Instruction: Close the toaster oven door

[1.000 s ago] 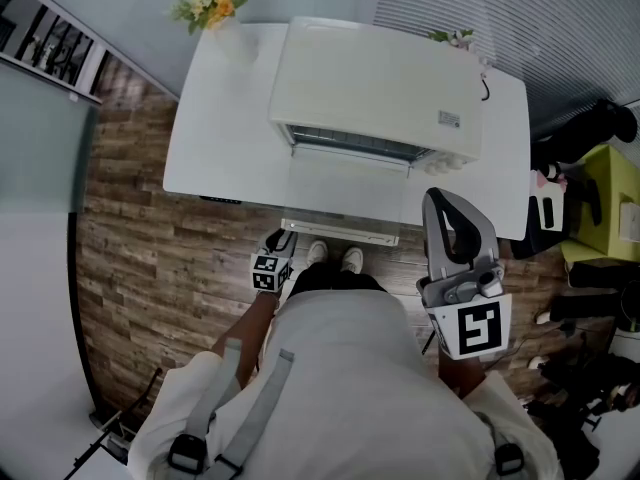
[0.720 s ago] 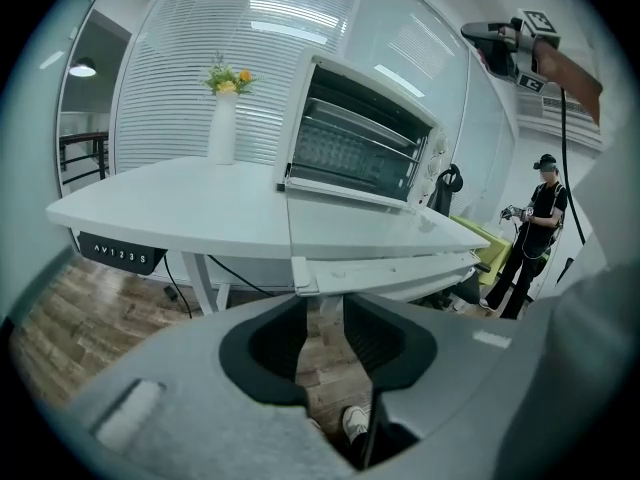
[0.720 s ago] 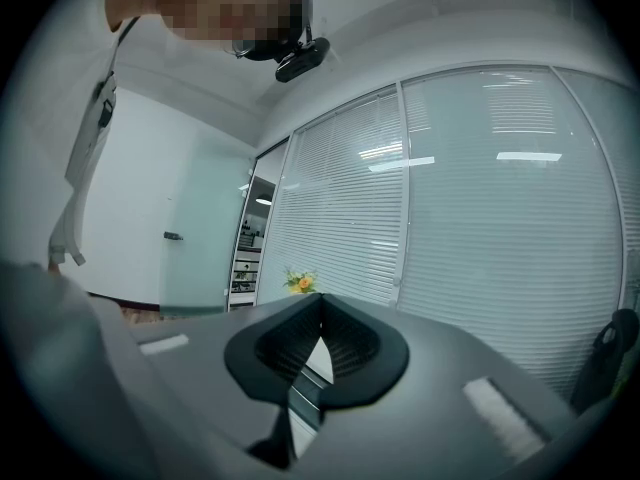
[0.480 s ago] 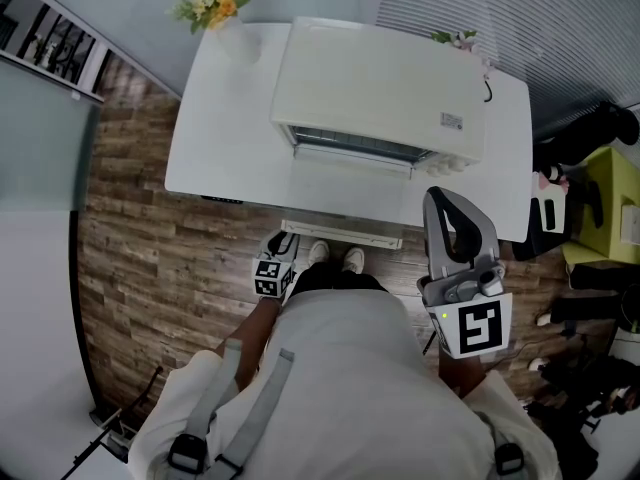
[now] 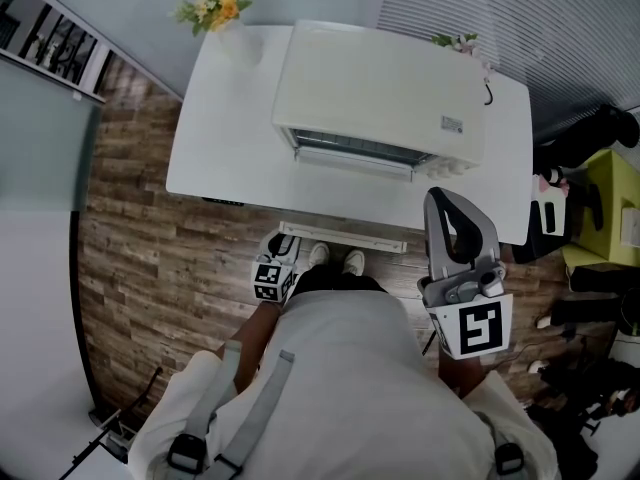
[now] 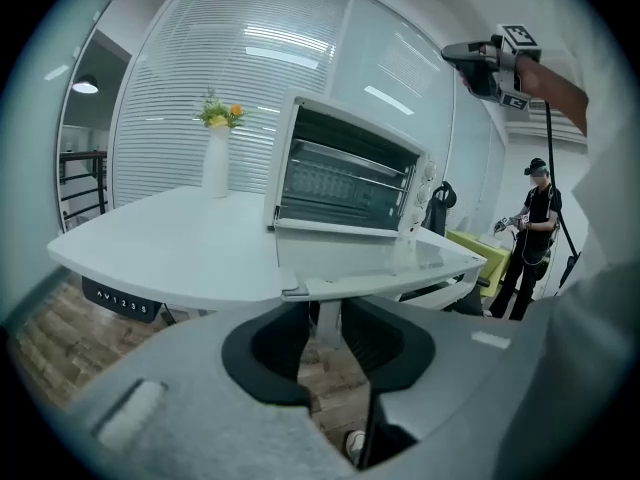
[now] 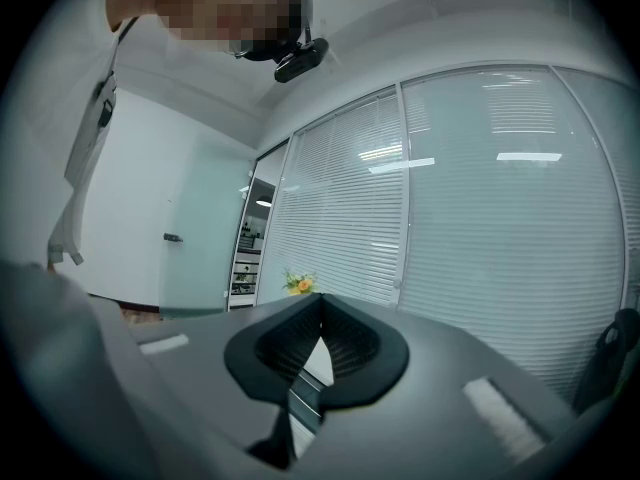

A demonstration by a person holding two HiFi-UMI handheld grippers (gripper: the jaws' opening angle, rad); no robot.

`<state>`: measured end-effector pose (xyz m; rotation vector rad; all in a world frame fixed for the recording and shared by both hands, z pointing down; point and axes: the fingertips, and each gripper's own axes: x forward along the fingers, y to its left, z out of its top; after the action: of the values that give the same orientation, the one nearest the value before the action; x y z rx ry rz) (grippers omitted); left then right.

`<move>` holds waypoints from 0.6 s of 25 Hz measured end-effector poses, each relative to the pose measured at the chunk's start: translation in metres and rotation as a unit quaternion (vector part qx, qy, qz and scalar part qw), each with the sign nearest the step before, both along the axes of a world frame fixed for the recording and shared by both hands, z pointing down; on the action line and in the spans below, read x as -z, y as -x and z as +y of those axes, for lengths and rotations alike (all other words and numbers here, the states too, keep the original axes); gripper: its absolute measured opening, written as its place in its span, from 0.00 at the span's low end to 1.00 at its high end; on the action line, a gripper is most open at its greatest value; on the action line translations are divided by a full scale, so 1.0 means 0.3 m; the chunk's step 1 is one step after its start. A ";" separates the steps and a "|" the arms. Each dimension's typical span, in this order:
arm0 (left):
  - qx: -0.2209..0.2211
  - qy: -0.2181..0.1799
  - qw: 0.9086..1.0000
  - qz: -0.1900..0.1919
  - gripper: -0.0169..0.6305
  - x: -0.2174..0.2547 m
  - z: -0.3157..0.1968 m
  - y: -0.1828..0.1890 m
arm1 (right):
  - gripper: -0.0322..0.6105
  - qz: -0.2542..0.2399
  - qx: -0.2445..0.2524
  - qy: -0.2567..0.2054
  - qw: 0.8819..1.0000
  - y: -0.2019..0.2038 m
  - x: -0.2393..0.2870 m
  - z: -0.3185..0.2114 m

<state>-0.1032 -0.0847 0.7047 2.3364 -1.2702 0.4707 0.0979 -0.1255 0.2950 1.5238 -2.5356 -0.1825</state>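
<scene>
Head view: the toaster oven (image 5: 380,83) sits on the white table (image 5: 220,138). Its door (image 5: 350,196) lies flat and open, with the handle (image 5: 343,236) sticking out past the table edge. The left gripper (image 5: 284,242) is tucked in at the handle's left end. The right gripper (image 5: 438,196) is held up off to the right, well apart from the oven, tips met and carrying nothing. Left gripper view: the fingers stand apart and have just been closing a little, with nothing clamped. Only floor (image 6: 333,387) shows in the gap. The handle edge runs right over the tips and is probably resting on them, but contact isn't clear from here. Main risk: the door looks propped, not gripped, so on the swing up its edge can slide off the tips and the door slams back down. A push aimed too much toward the hinge could skid the oven back, since nothing braces it. Right gripper view: fingers closed, empty, aimed at the blinds (image 7: 480,198), so no help if the oven shifts. Late risk: left tips pinched between handle and oven front at closing.
</scene>
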 end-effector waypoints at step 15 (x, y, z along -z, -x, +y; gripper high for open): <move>0.003 -0.036 0.999 0.001 0.17 0.104 -0.016 -0.002 | 0.06 -0.007 0.000 -0.003 1.000 -0.003 0.001 -0.011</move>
<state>-0.1025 -0.0896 0.6736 2.3895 -1.3139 0.4273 0.0987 -0.1288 0.2946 1.5315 -2.5474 -0.1800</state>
